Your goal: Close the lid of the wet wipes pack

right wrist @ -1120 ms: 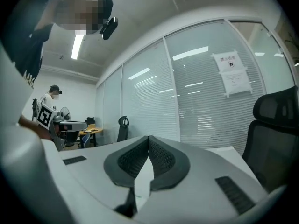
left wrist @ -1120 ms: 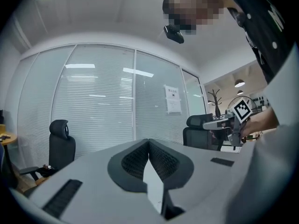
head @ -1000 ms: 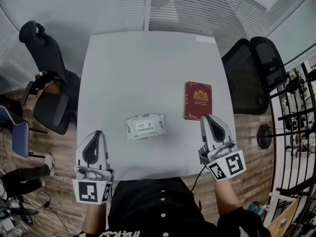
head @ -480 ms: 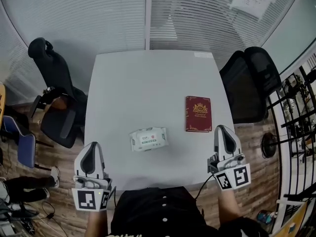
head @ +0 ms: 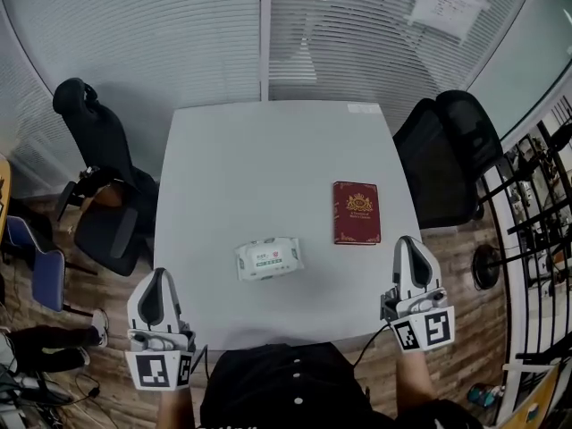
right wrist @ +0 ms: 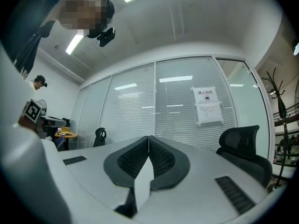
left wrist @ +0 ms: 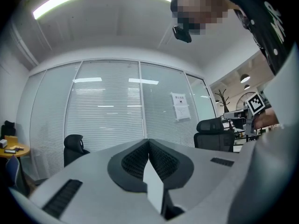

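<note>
The wet wipes pack [head: 268,258] is lying flat on the white counter [head: 268,150], near the front edge, with nothing touching it; a red book [head: 357,213] is lying to its right, apart from it; the left hand-held gripper [head: 157,275] is hovering by the front left corner, clenched on nothing; the right hand-held gripper [head: 408,242] is hovering by the front right corner, also clenched on nothing; both are pointing level toward the window blinds [head: 179,43].

We log the wet wipes pack [head: 268,258] on the table [head: 268,159], ahead-right of left claw [head: 158,273]; booklet [head: 357,213] ahead-left of right claw [head: 408,240].
</note>
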Motion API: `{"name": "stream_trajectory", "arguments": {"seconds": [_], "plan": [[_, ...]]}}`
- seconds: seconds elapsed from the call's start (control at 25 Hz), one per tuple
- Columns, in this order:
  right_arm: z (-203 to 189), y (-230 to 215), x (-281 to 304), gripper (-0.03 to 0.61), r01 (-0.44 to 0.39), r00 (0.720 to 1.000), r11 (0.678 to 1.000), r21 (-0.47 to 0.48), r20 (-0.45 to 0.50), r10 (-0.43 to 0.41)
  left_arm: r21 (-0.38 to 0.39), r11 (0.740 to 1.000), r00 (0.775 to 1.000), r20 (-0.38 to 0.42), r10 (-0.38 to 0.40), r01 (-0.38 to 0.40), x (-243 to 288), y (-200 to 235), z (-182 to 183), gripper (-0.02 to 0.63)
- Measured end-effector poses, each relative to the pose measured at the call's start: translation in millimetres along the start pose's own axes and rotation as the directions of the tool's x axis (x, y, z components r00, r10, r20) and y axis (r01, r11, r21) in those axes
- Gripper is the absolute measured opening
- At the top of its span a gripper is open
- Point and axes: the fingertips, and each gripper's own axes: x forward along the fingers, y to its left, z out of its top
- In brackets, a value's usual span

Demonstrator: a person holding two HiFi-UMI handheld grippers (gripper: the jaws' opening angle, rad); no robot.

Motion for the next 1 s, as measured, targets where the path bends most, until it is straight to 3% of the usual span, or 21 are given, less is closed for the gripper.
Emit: {"name": "stream_trajectory", "arguments": {"seconds": [1.0], "plan": [[-7.9,18.0,-0.2,0.028,-0.041,0.998,0.999,-0.017,-0.048,0.04,0.01,1.0,1.0,-0.002,-0.003,0.003,-11.8,-6.2,-3.5,0.017]]}}
